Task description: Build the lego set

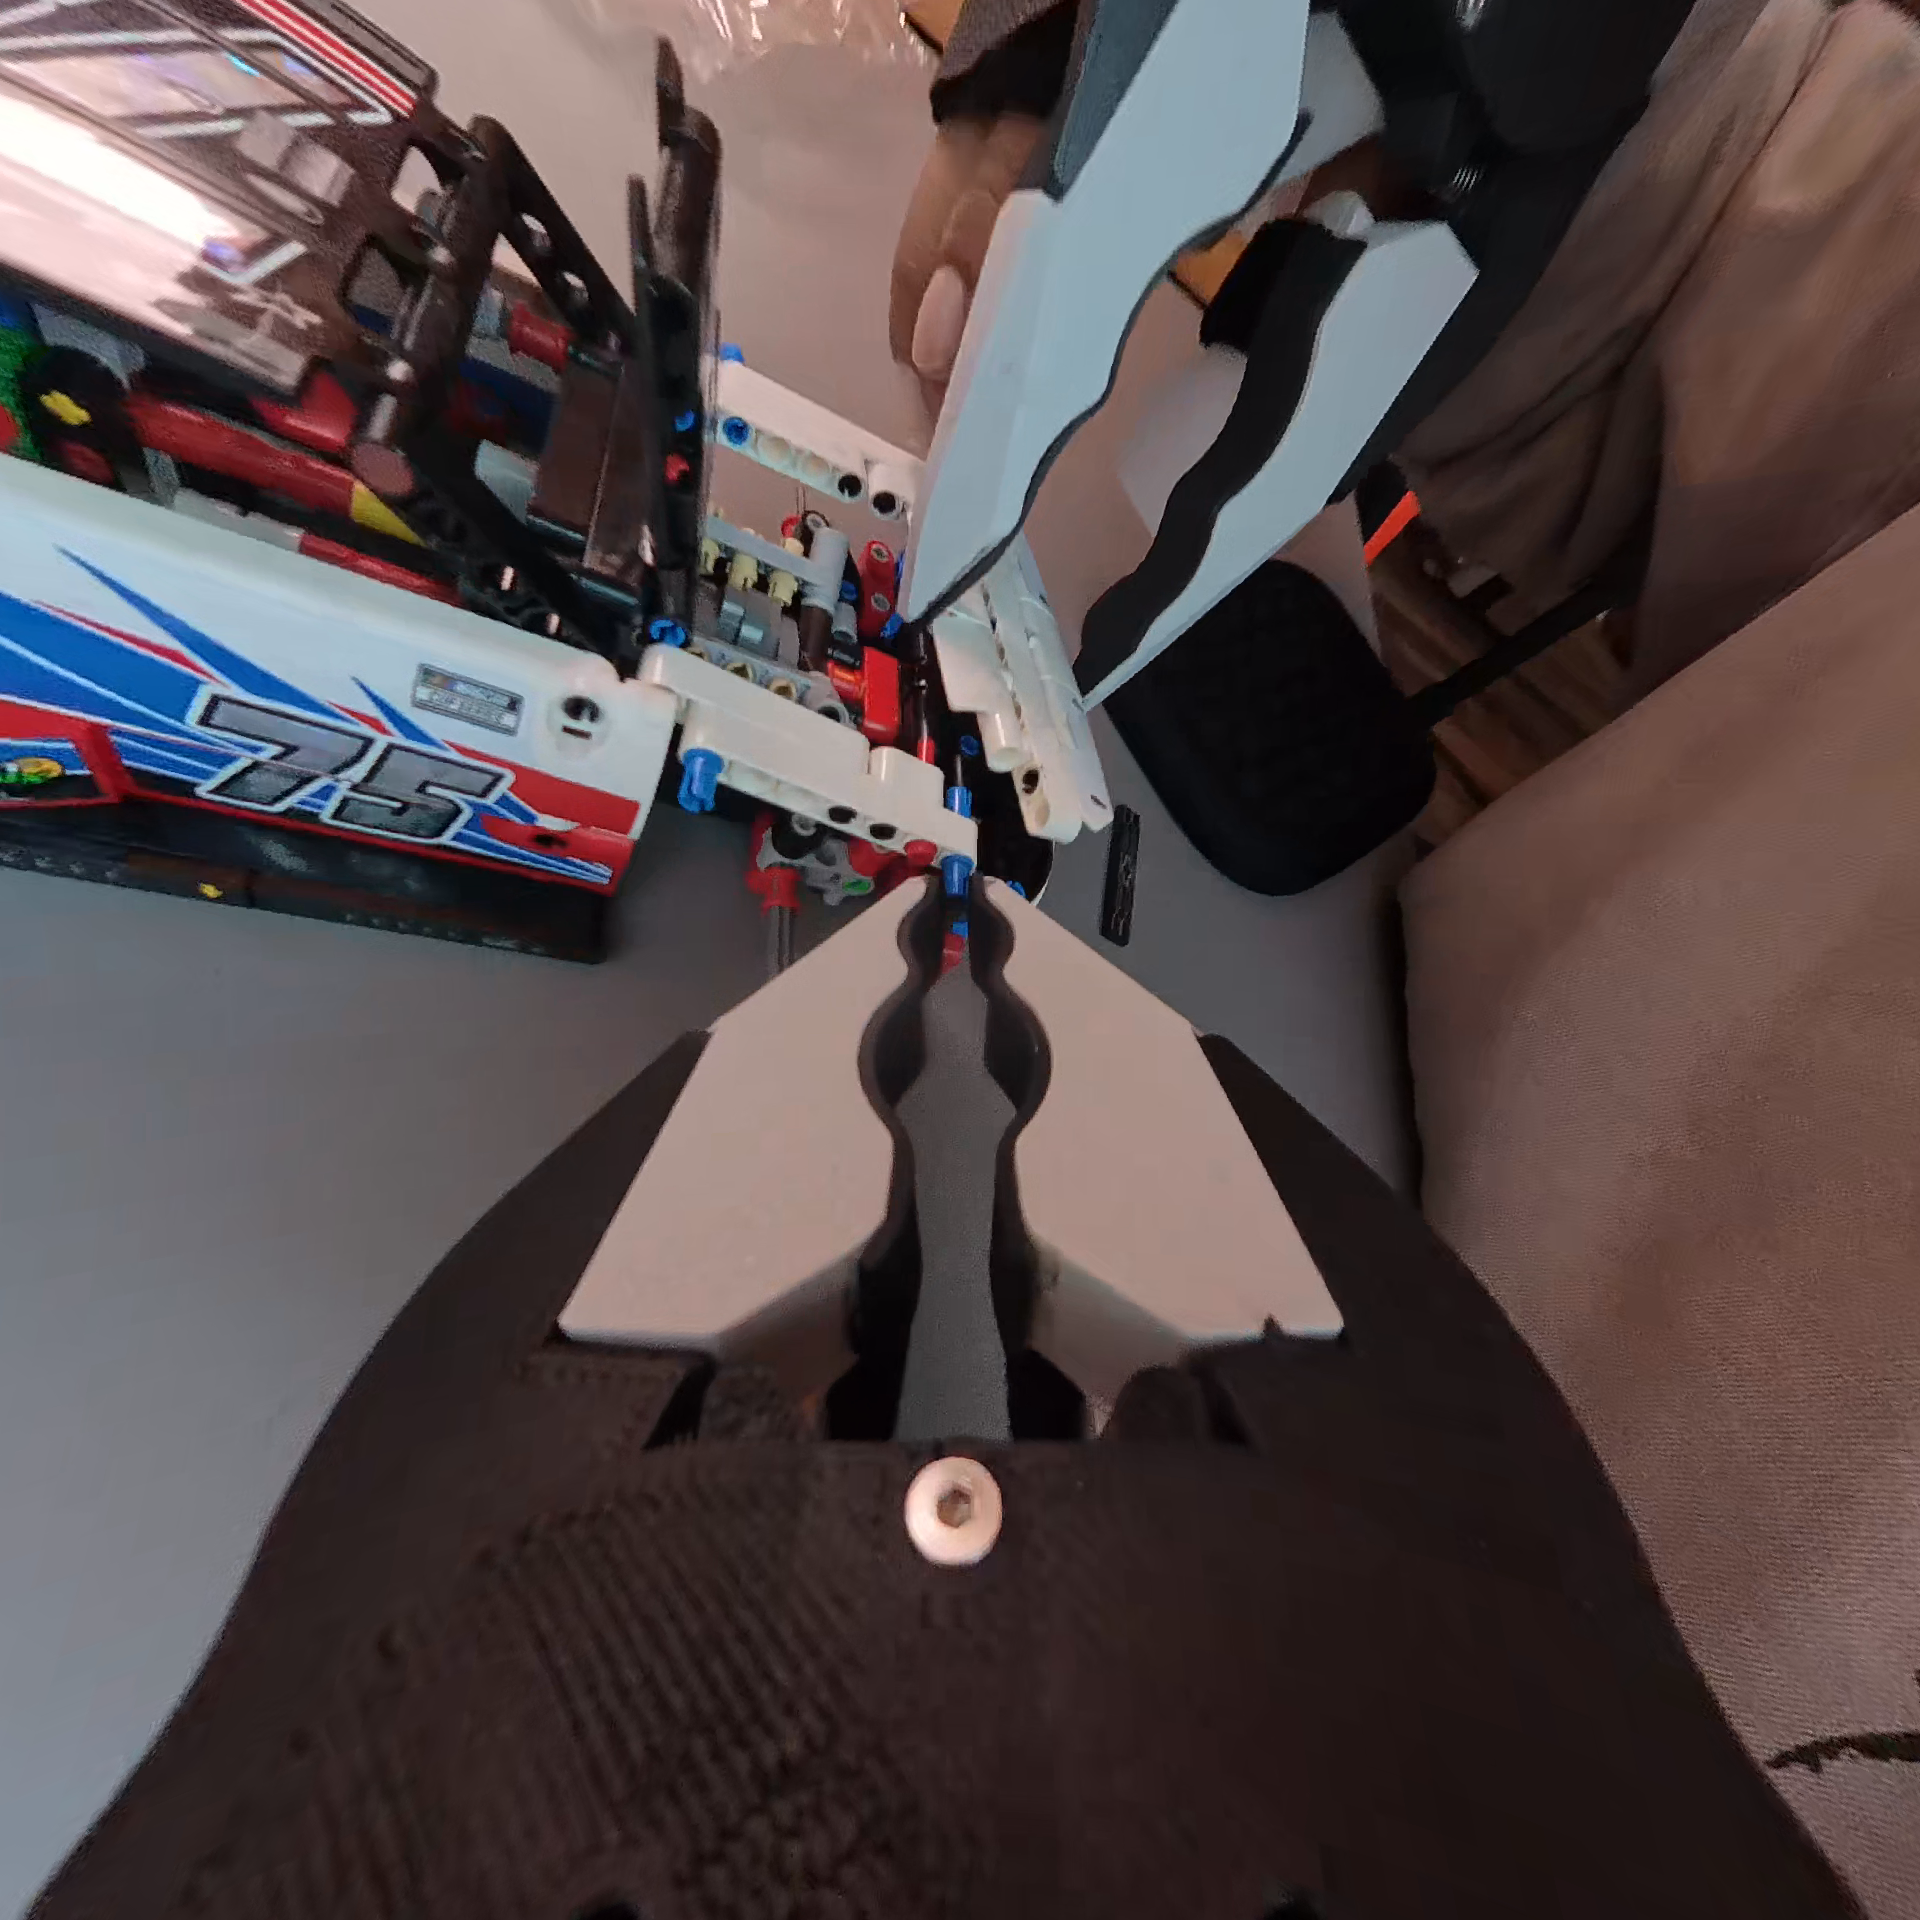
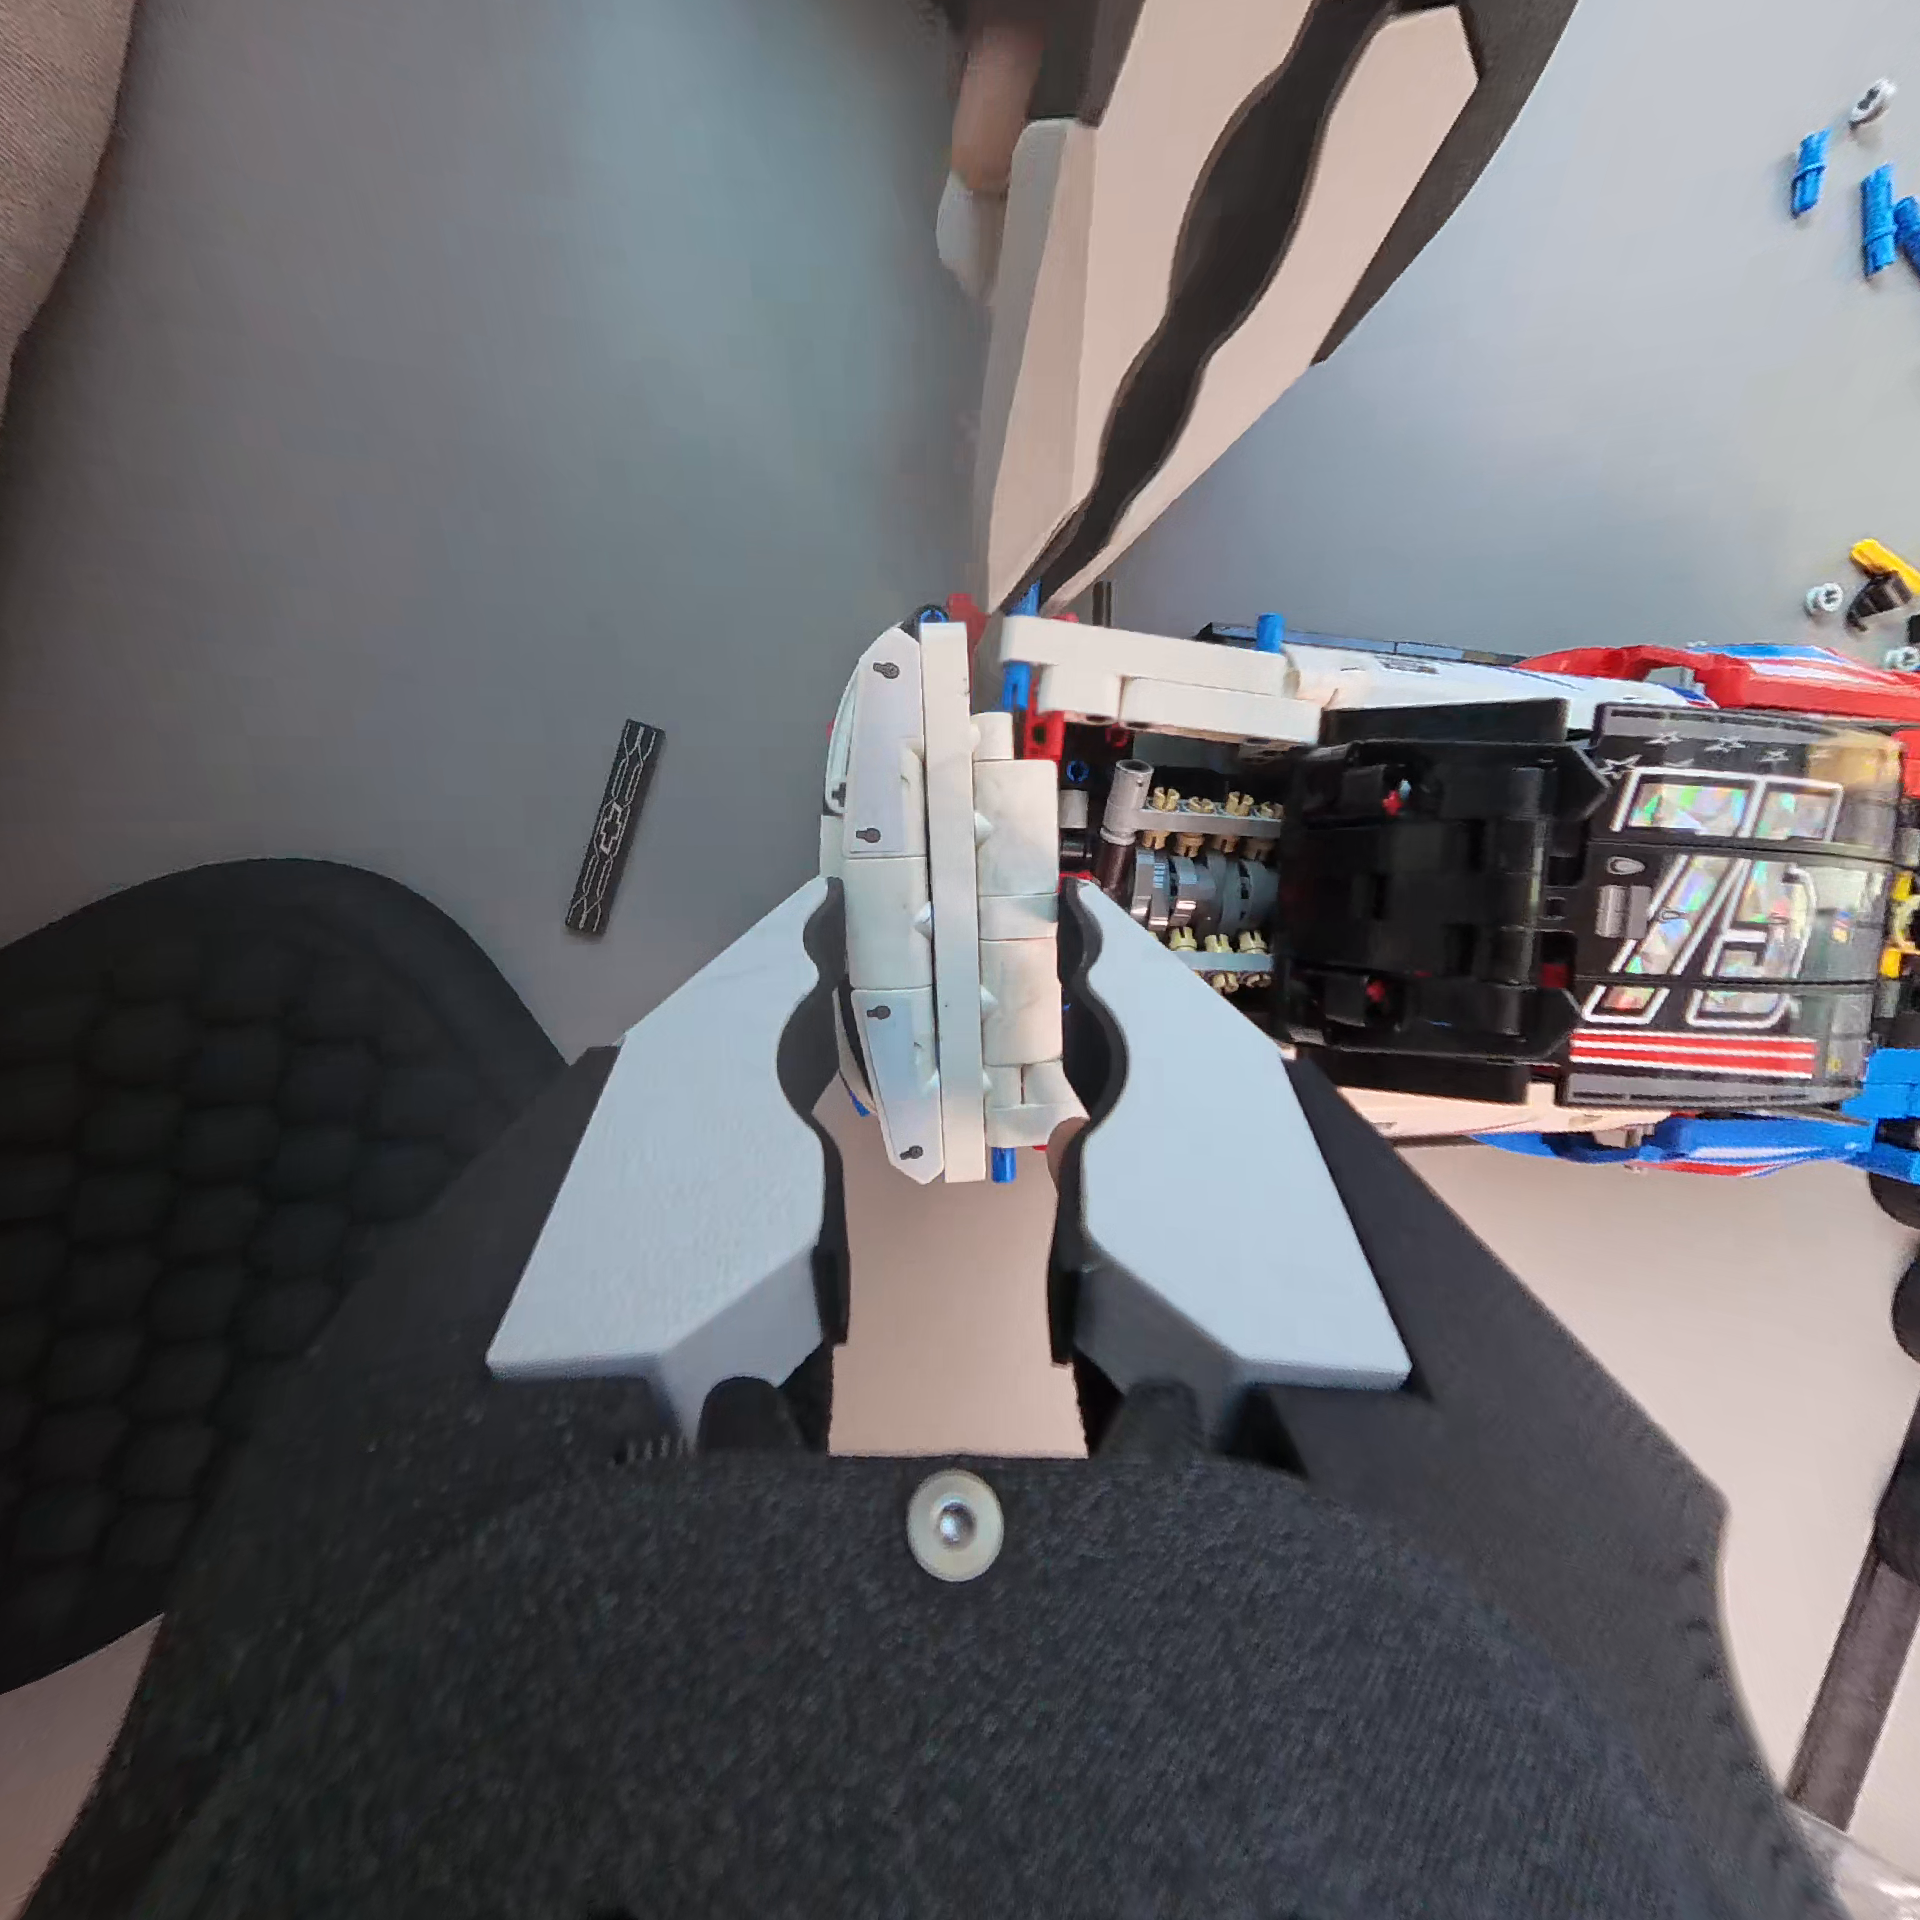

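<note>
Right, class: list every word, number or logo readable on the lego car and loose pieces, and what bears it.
Not quoting any text; bearers only.
Big grey number: car's white side panel.
Small grey sticker beside it: too small.
Shiny number: car's black roof.
Loose black flat tile: emblem pattern, no words.

The car's side panel (image 1: 312,717) and roof (image 2: 1725,883) carry printed numbers.
</note>
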Available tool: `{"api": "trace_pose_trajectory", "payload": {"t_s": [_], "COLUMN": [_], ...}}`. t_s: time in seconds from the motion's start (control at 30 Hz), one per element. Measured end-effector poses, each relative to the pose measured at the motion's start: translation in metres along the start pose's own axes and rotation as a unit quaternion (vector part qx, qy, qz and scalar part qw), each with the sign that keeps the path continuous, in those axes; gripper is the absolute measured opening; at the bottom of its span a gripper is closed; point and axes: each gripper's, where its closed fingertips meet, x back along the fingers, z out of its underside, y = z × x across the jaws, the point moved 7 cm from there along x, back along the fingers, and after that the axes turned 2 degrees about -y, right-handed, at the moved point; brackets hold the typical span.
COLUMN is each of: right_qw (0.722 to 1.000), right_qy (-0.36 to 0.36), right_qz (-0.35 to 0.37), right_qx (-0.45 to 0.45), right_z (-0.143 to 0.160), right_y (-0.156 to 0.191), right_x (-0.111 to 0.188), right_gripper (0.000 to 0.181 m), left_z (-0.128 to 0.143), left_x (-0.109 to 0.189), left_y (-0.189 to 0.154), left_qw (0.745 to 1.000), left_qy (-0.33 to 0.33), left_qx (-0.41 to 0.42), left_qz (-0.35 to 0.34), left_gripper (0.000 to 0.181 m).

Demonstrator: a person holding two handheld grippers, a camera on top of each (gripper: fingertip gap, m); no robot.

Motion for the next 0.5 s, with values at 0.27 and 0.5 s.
{"api": "trace_pose_trajectory", "payload": {"t_s": [0.27,0.5], "right_qw": [1.0,0.998], "right_qy": [0.008,0.028], "right_qz": [0.008,0.031], "right_qx": [-0.026,-0.056], "right_z": [-0.0064,-0.0089], "right_y": [-0.0008,0.0001], "right_x": [-0.0058,-0.0084], "right_gripper": [0.039,0.039], "left_z": [0.0017,0.0021], "left_x": [0.0059,0.0057], "left_y": [0.0039,0.0064], "left_qw": [0.998,0.995], "left_qy": [-0.026,-0.029], "left_qx": [0.045,0.077], "left_qz": [0.038,0.057], "left_gripper": [0.002,0.002]}}
